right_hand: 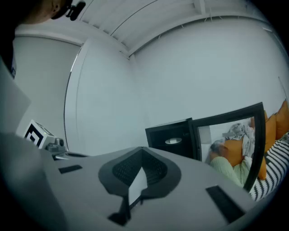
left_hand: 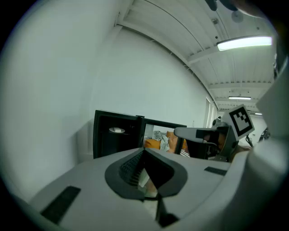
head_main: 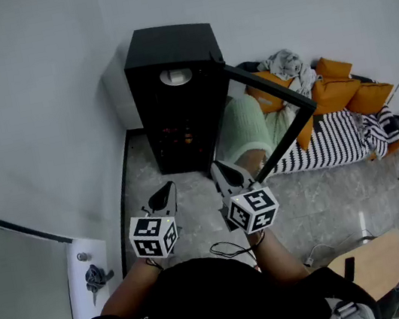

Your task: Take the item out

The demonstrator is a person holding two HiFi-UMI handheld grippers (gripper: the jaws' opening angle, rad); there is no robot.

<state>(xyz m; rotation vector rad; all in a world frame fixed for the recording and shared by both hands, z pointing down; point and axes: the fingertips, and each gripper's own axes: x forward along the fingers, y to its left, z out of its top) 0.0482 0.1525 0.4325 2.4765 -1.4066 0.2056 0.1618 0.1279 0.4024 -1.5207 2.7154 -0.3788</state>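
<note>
A black cabinet (head_main: 176,94) stands on the floor against the wall, its glass door (head_main: 273,88) swung open to the right. Inside, on an upper shelf, lies a white round item (head_main: 176,76), also seen in the left gripper view (left_hand: 116,130) and the right gripper view (right_hand: 173,141). My left gripper (head_main: 168,188) and right gripper (head_main: 216,166) are held side by side in front of the cabinet, well short of it. Both point toward it, with jaws together and nothing between them. The jaws meet at their tips in each gripper's own view (left_hand: 144,153) (right_hand: 142,151).
Right of the cabinet lies a striped mattress (head_main: 341,139) with orange cushions (head_main: 336,91) and a pale green cloth (head_main: 246,130). A cable (head_main: 230,249) trails on the tiled floor. A wooden board (head_main: 370,258) sits lower right, a white ledge (head_main: 90,277) lower left.
</note>
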